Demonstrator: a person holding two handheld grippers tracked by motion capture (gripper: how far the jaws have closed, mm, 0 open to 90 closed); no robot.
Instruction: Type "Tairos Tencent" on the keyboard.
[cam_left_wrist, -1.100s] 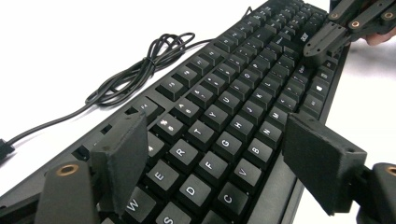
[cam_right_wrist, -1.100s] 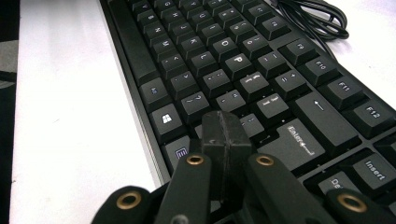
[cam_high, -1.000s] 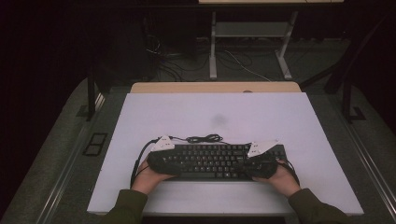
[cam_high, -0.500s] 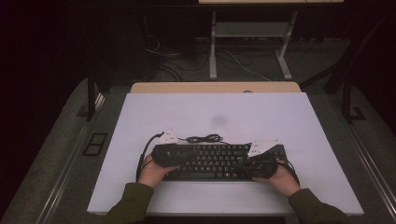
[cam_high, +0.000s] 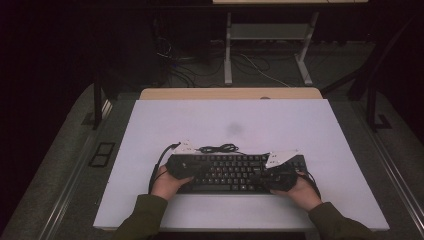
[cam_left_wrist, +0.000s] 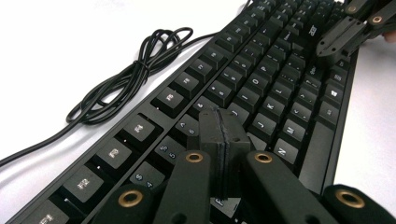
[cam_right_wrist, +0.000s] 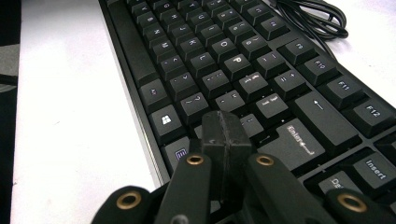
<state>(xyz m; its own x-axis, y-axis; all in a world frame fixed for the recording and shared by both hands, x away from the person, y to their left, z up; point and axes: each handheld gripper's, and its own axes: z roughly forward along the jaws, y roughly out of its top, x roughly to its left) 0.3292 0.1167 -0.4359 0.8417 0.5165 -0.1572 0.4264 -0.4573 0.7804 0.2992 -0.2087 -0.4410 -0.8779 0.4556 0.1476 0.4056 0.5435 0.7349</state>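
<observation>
Both claws, left (cam_left_wrist: 223, 140) and right (cam_right_wrist: 227, 135), were pressed closed, empty, over my keyboard (cam_high: 235, 172), which lay near-centre on the table (cam_high: 300, 125). It looked rigid, light, slick-keyed; I'd grip its end edges, minding the cable (cam_left_wrist: 135, 74).

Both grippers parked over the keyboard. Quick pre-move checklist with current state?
1. Left gripper jaws shut, holding nothing: ok.
2. Right gripper jaws shut, holding nothing: ok.
3. Keyboard flat on the table, fully on it: ok.
4. Cable coiled behind the keyboard, away from both grippers: ok.
5. Tips touching keys or just above them: cannot tell.
</observation>
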